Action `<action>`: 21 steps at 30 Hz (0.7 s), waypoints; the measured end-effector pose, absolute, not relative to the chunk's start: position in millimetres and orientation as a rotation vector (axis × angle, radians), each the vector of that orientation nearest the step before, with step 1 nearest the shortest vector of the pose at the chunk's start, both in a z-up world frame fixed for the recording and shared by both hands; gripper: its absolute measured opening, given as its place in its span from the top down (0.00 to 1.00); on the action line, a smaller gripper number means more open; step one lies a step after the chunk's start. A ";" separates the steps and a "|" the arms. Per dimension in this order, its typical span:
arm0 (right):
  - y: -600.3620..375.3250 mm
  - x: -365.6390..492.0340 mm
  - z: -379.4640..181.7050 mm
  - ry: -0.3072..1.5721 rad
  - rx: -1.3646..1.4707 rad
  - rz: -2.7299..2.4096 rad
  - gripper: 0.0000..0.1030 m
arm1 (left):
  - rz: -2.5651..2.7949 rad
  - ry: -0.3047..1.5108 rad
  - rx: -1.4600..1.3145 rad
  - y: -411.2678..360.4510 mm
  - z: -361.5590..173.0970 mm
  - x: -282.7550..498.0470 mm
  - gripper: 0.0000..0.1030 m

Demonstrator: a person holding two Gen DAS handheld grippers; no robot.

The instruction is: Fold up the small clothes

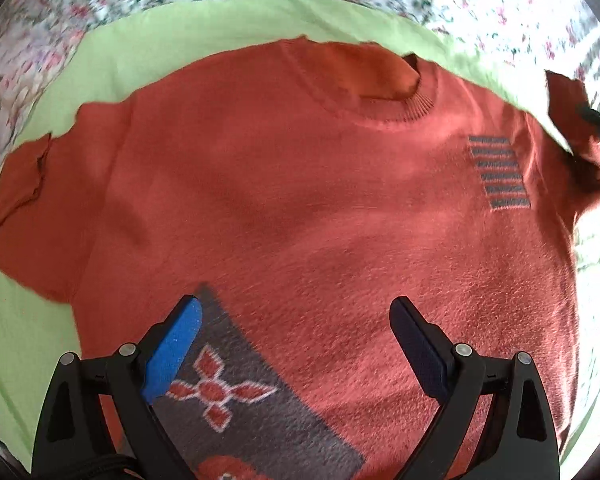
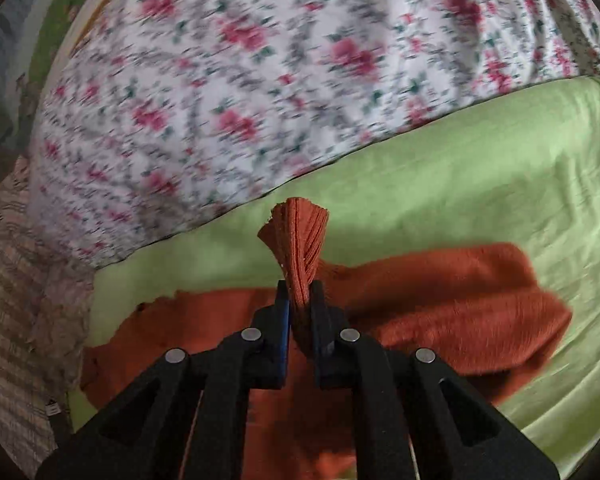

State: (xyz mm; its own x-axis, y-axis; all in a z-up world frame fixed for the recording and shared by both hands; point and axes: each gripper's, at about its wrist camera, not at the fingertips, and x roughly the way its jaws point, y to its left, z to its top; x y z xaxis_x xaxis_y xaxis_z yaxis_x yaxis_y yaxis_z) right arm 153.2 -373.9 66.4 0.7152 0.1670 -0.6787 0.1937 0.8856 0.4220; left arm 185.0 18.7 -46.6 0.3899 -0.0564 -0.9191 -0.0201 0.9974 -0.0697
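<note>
A small rust-orange sweater (image 1: 300, 208) lies front up on a green sheet (image 1: 180, 32), neck away from me. It has a grey striped patch on the chest and a grey patterned panel near the hem. My left gripper (image 1: 296, 316) hovers open above the lower part of the sweater and holds nothing. My right gripper (image 2: 300, 300) is shut on the ribbed cuff (image 2: 300, 240) of the sweater's sleeve (image 2: 460, 304) and holds it up off the sheet. The right gripper (image 1: 596, 120) also shows at the right edge of the left wrist view with the sleeve.
A floral bedcover (image 2: 240, 80) lies bunched beyond the green sheet (image 2: 480, 168). A striped knit fabric (image 2: 16, 288) sits at the left. The other sleeve (image 1: 24, 200) lies spread to the left.
</note>
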 end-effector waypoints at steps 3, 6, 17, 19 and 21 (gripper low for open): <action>-309.9 157.1 56.0 0.793 0.524 0.117 0.91 | -0.016 1.160 -0.123 34.1 -39.0 171.1 0.07; -239.5 166.8 37.7 0.830 0.545 0.248 0.91 | -0.016 1.141 -0.177 49.6 -32.6 160.2 0.07; -84.7 192.8 -34.3 0.989 0.518 0.475 0.91 | -0.001 1.112 -0.343 99.9 -31.9 130.7 0.07; -71.6 194.6 -42.9 1.018 0.524 0.505 0.90 | -0.016 1.114 -0.371 102.6 -33.9 131.6 0.07; -66.3 195.0 -52.4 1.062 0.538 0.518 0.82 | -0.035 1.117 -0.391 104.3 -35.8 135.2 0.07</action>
State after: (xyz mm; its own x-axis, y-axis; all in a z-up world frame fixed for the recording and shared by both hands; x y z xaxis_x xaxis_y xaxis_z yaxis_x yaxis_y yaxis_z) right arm 195.0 -66.3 -52.4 0.3947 0.6318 -0.6671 -0.1367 0.7584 0.6373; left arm 135.2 104.3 -35.8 0.4454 -0.2214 -0.8675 -0.1668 0.9315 -0.3234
